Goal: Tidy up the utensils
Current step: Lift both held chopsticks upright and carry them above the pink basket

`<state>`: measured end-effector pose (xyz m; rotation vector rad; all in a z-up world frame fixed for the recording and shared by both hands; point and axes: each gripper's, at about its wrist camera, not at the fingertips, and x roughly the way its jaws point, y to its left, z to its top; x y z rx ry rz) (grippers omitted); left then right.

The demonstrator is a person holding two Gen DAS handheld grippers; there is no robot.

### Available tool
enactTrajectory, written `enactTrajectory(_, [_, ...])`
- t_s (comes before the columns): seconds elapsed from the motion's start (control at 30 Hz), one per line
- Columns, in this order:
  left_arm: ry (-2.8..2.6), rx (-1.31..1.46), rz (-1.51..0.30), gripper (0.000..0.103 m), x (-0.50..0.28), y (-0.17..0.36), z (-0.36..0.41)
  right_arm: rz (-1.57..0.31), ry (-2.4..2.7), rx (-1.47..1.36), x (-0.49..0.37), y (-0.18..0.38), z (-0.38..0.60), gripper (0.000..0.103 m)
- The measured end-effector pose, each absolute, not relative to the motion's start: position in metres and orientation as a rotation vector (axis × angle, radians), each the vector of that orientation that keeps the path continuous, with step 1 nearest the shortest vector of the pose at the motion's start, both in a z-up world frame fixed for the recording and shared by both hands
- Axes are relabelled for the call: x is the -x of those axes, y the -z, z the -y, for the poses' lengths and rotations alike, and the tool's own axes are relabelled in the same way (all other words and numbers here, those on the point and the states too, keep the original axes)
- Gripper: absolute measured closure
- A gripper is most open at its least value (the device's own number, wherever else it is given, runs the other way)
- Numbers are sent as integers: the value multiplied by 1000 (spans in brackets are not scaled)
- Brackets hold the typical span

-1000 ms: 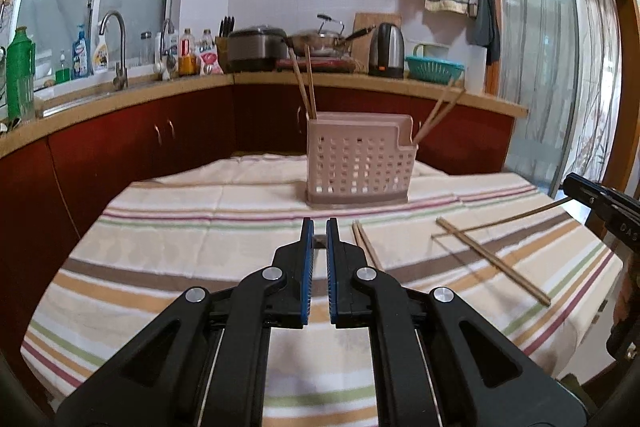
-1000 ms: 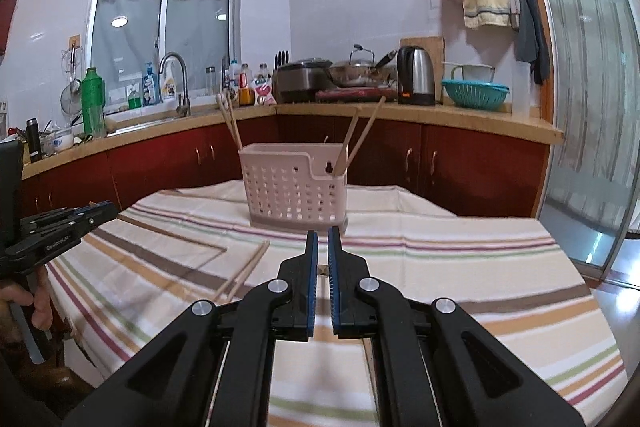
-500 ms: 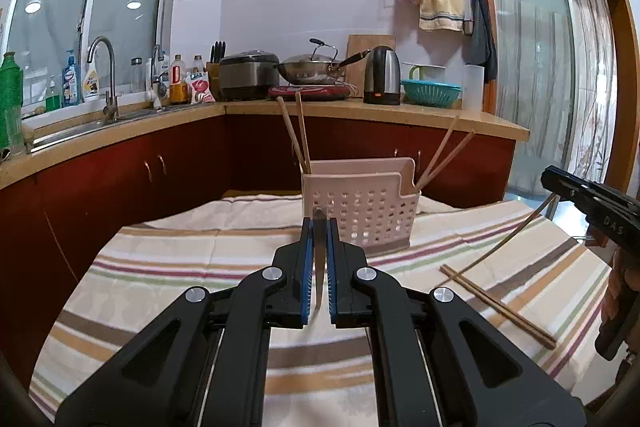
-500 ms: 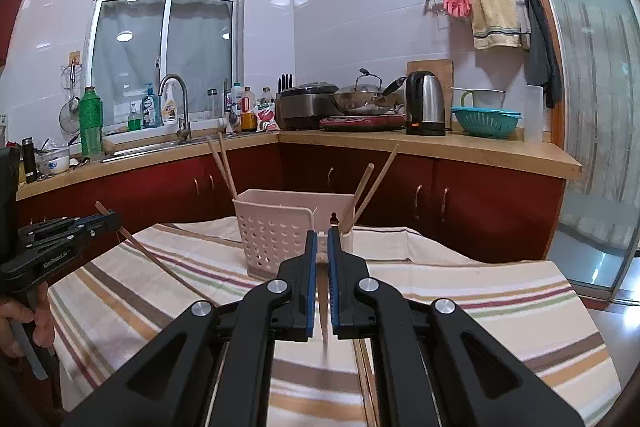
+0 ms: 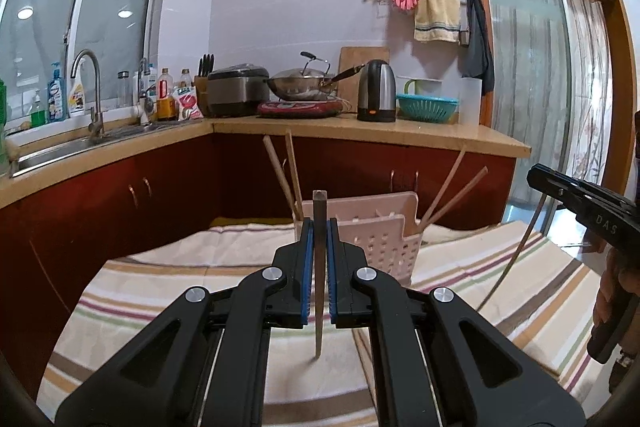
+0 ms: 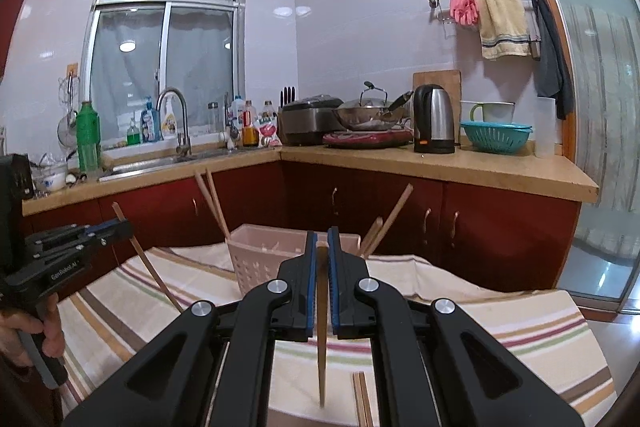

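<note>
Claws (image 5: 319, 227) (image 6: 322, 239) clamp chopsticks above striped tablecloth (image 5: 168, 283) near kitchen counter (image 5: 360, 131).

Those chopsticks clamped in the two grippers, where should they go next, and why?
Probably forward and over the pink utensil basket, then down into it. The left gripper and right gripper are each shut on a chopstick, lifted off the striped tablecloth, and other chopsticks already stand in the basket.
</note>
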<state>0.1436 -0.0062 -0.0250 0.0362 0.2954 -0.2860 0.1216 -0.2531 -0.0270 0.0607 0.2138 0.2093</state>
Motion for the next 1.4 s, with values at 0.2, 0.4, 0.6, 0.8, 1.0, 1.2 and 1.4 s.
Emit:
enactTrajectory(0.2, [313,-32,-252,96,-157,-1,10,-174,-233,-73,-132,7,255,97])
enactTrajectory(0.4, [357,-25,-202,96,-163,-35,13,-118,-265,-84,-142,-19,255,97])
enactTrajectory(0.6, [371,-38,-122,96,-165,-70,18,-48,-271,-75,-153,-43,257,97])
enactTrajectory(0.8, [356,-36,-40,96,-175,-94,23,18,-272,-79,-172,-65,257,97])
enactTrajectory(1.0, [341,-12,-18,96,-201,-94,30,10,-269,-73,-202,-63,250,97])
enactTrajectory(1.2, [323,-12,-68,96,-232,-62,37,-64,-257,-85,-235,-31,246,97])
enactTrajectory(1.4, [312,-20,-155,96,-256,-19,41,-129,-239,-83,-252,-3,245,97])
